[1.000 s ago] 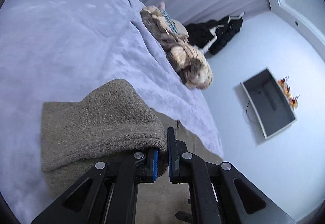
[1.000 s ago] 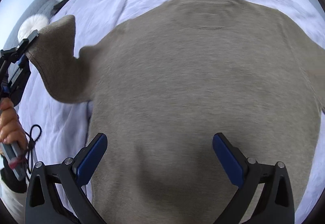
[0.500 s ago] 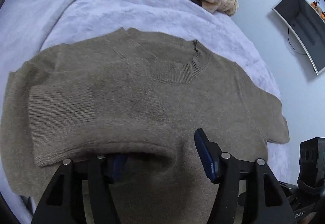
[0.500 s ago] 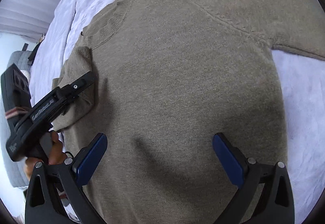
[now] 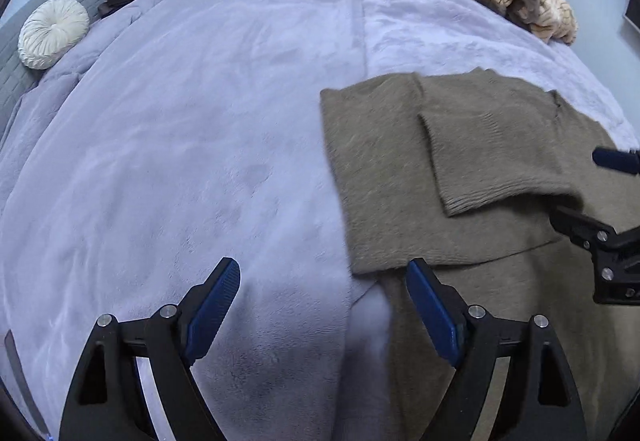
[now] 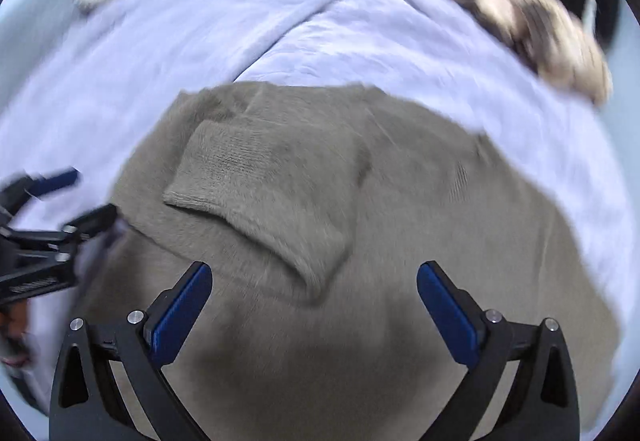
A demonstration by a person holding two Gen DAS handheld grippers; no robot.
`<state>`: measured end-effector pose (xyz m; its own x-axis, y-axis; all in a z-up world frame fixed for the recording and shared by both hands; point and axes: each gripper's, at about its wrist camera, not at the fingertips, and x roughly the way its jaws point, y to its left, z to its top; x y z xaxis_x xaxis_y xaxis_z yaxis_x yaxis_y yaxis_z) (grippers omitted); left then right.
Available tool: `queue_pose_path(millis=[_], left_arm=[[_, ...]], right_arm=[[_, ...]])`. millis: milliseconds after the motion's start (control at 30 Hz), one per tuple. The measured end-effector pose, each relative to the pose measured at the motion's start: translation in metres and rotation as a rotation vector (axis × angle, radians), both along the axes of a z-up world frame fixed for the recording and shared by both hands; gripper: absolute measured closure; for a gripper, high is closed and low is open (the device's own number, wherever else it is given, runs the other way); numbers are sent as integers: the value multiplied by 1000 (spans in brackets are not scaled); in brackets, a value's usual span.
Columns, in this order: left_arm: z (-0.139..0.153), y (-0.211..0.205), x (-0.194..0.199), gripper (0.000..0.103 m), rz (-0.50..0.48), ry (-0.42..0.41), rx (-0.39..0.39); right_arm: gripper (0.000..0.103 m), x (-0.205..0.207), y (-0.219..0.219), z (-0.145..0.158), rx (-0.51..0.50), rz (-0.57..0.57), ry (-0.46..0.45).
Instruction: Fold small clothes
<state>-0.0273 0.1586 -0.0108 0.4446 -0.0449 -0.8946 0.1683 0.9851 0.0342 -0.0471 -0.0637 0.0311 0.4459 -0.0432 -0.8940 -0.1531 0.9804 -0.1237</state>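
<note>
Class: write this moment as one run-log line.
left gripper: open, empty | right gripper: open, above sweater | sleeve: folded in

Your left wrist view looks down the bed [image 5: 200, 113] from close above, beside the sweater [image 5: 400, 169]. Your right wrist view sits just over the sweater [image 6: 400, 209], facing the same way. Both share sweater, round cushion [image 5: 54, 33] and clothes pile [image 6: 540, 21].

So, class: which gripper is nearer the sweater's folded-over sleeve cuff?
Right. The right gripper hangs open over the sweater, just behind the sleeve cuff. The left gripper, also open, sits off the sweater's edge over the blanket.
</note>
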Motion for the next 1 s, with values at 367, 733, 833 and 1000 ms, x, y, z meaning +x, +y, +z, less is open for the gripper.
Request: queue_pose_path(millis=[367,733,833,1000], left_arm=[[-29,4,14,17,73,-17,26],[-25,0,19,17,60,12,18],[-13,8,15,17,61,42,-14],[12,30,20,17,84,63,-130]], right_arm=[[89,29,-62,1,129,-190,-49],[87,-56,-231,-76,955,-808,-19],[76,-66,-241,-80,1038,-853,-35],[54,-68,-245,-69,1049,-832,-40]])
